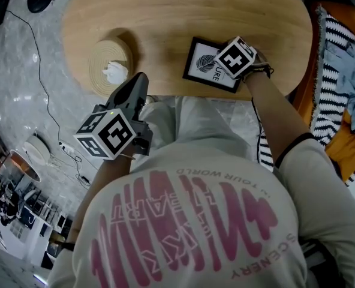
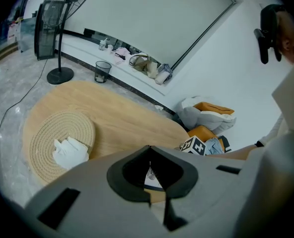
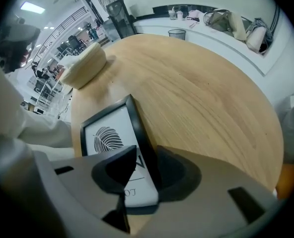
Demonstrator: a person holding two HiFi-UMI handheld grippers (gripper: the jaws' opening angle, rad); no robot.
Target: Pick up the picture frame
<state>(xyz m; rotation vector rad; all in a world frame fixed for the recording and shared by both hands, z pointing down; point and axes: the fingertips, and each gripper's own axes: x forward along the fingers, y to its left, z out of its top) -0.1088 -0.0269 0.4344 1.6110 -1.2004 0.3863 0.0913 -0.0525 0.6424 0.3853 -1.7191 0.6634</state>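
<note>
Layout, places given from picture frame (image 1: 206, 66):
- Counter (image 1: 183, 11): carries frame at near edge, right half.
- Woven mat (image 1: 105, 62): on counter, well left of frame, apart from it.
- Crumpled tissue (image 1: 115, 72): on mat.
- Right claw (image 3: 143, 175): over frame's right side, frame's rim between jaws.
- Left claw (image 1: 140, 78): left of frame, between mat and frame, above counter's near edge.
- Striped cloth (image 1: 330, 71): right of frame, off counter.

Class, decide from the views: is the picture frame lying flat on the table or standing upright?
Lying flat, print side up: the picture frame rests on the wooden table.
</note>
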